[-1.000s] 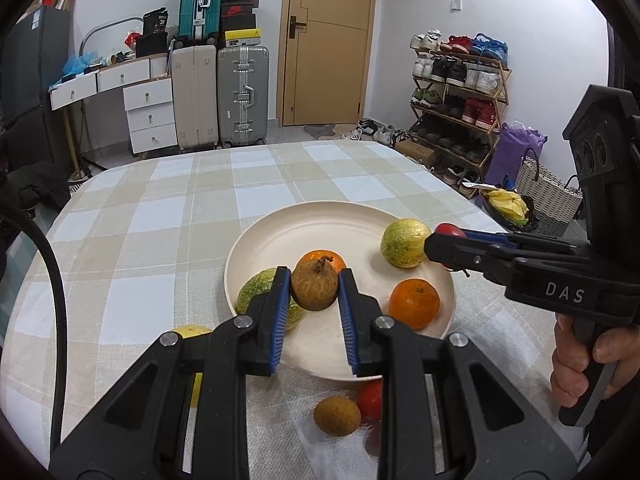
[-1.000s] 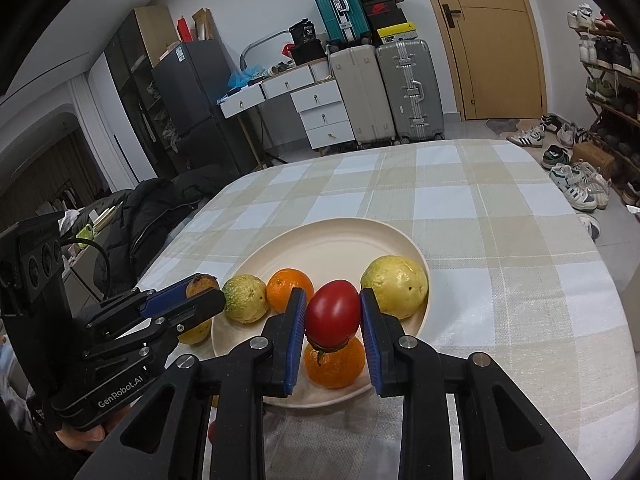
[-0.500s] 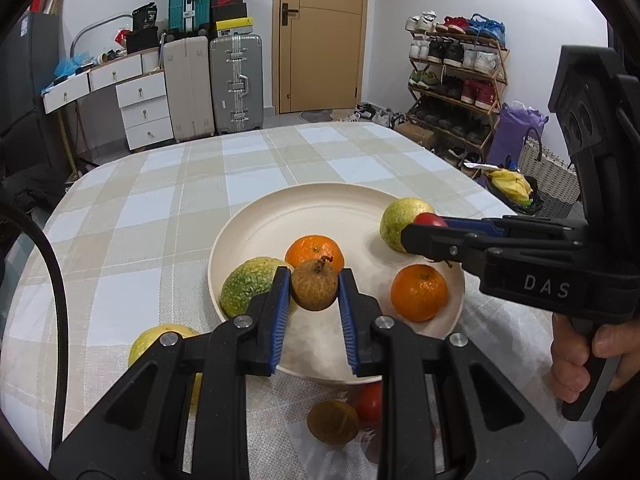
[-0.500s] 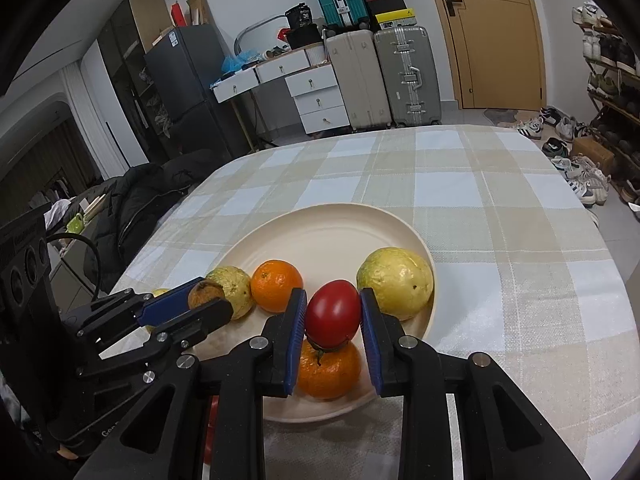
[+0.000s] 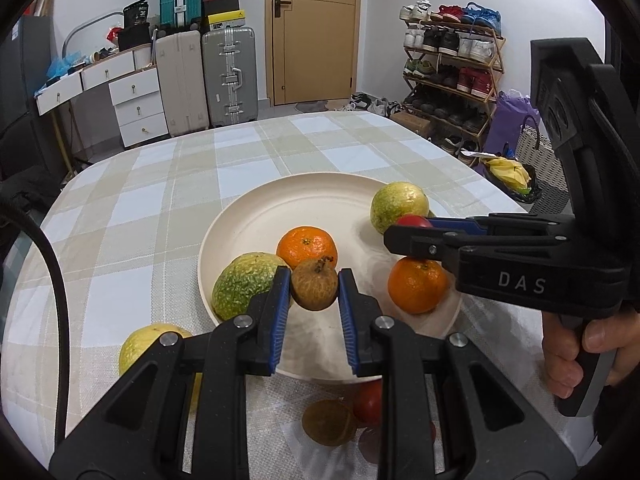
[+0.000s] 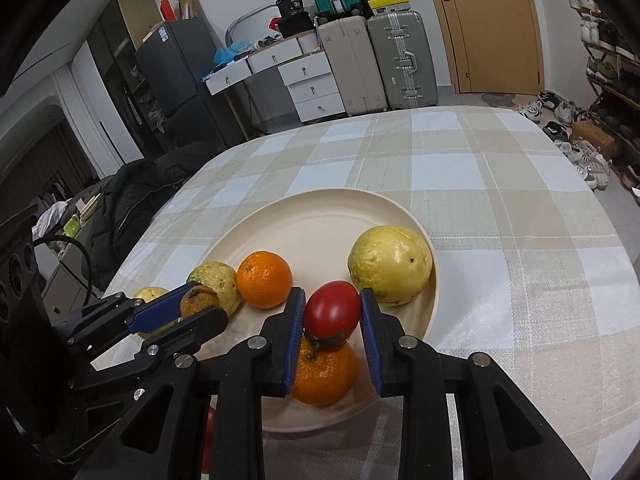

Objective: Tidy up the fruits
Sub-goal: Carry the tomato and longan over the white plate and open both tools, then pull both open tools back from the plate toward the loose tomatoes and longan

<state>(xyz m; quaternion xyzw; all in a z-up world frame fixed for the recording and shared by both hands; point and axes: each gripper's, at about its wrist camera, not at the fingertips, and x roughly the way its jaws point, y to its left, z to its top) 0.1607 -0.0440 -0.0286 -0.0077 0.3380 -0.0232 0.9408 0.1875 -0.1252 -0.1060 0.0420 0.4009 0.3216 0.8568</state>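
Note:
A cream plate sits on the checked tablecloth. On it lie two oranges, a green-yellow fruit and a yellow-green fruit. My left gripper is shut on a brown round fruit above the plate's near part. My right gripper is shut on a red tomato just above an orange, beside the yellow-green fruit.
On the cloth in front of the plate lie a yellow fruit, another brown fruit and a red tomato. Suitcases, drawers and a shoe rack stand behind the table.
Both grippers have moved forward over the plate with their fruits still held. The right gripper now shows closer to the left one.

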